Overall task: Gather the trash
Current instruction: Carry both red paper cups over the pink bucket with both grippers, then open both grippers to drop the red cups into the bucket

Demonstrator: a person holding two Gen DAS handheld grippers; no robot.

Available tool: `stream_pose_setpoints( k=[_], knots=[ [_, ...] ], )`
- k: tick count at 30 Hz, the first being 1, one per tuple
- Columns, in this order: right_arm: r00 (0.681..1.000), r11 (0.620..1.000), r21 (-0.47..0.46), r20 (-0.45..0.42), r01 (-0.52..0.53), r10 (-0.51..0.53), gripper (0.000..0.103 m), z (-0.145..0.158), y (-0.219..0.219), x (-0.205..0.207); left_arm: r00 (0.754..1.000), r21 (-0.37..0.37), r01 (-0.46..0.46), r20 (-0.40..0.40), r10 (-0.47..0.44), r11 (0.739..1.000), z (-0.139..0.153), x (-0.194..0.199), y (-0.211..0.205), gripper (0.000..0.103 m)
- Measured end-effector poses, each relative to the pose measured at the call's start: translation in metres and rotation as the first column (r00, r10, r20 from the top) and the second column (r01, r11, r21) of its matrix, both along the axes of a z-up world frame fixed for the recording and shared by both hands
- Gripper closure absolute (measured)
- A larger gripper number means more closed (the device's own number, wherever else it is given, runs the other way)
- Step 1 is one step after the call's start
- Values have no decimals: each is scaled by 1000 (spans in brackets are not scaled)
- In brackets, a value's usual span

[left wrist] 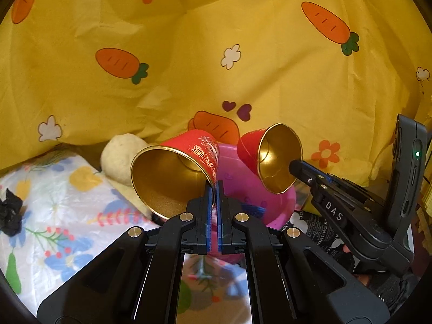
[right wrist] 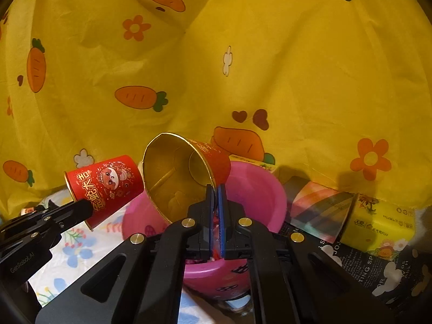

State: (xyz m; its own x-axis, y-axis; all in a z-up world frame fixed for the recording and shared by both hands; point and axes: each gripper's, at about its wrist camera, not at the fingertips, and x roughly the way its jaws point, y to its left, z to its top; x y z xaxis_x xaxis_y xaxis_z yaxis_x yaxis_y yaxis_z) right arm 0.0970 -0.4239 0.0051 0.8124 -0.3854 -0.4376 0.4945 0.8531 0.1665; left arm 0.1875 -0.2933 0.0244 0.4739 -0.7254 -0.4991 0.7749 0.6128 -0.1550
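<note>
Two red paper cups with gold insides hang tilted over a pink basin (left wrist: 243, 186). In the left wrist view my left gripper (left wrist: 215, 186) is shut on the rim of the nearer cup (left wrist: 167, 178), whose mouth faces the camera. To the right, my right gripper (left wrist: 297, 168) pinches the rim of the second cup (left wrist: 278, 159). In the right wrist view the right gripper (right wrist: 215, 189) is shut on that cup (right wrist: 183, 181) above the basin (right wrist: 259, 197). The left gripper (right wrist: 87, 206) holds its printed cup (right wrist: 105, 186) at the left.
A yellow carrot-print cloth (left wrist: 243, 54) hangs close behind. On the floral table cover (left wrist: 67, 216) lie a black crumpled scrap (left wrist: 10, 213) and a cream round lump (left wrist: 121, 159). Right of the basin stand a striped box (right wrist: 321, 210), a yellow tissue pack (right wrist: 378, 226) and black printed packaging (right wrist: 364, 267).
</note>
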Motion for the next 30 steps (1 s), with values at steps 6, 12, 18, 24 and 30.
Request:
stream_pose_setpoints(
  k=[6,12,18,24,30],
  knots=[
    [999,1000,-3,-21,27,-27,99,-7,-20,7,998,10,46,-31,-46,999,-15,14,-31,101],
    [999,999,-12,-23,40,-41,99,-10,-27,12,996,9,60,-68,-59,998,-29,25,-45,101],
    [999,999,-11,-31,41,-42,99,-13,-31,21,995,7,60,-80,-59,998,-36,28,-51,101],
    [999,999,3,-35,40,-40,82,-16,-34,20,990,13,48,-132,-45,999,-48,38,-44,61],
    [999,999,8,-1,51,-51,48,-13,-33,9,989,-56,-77,-128,69,996,-42,47,-6,17]
  ],
)
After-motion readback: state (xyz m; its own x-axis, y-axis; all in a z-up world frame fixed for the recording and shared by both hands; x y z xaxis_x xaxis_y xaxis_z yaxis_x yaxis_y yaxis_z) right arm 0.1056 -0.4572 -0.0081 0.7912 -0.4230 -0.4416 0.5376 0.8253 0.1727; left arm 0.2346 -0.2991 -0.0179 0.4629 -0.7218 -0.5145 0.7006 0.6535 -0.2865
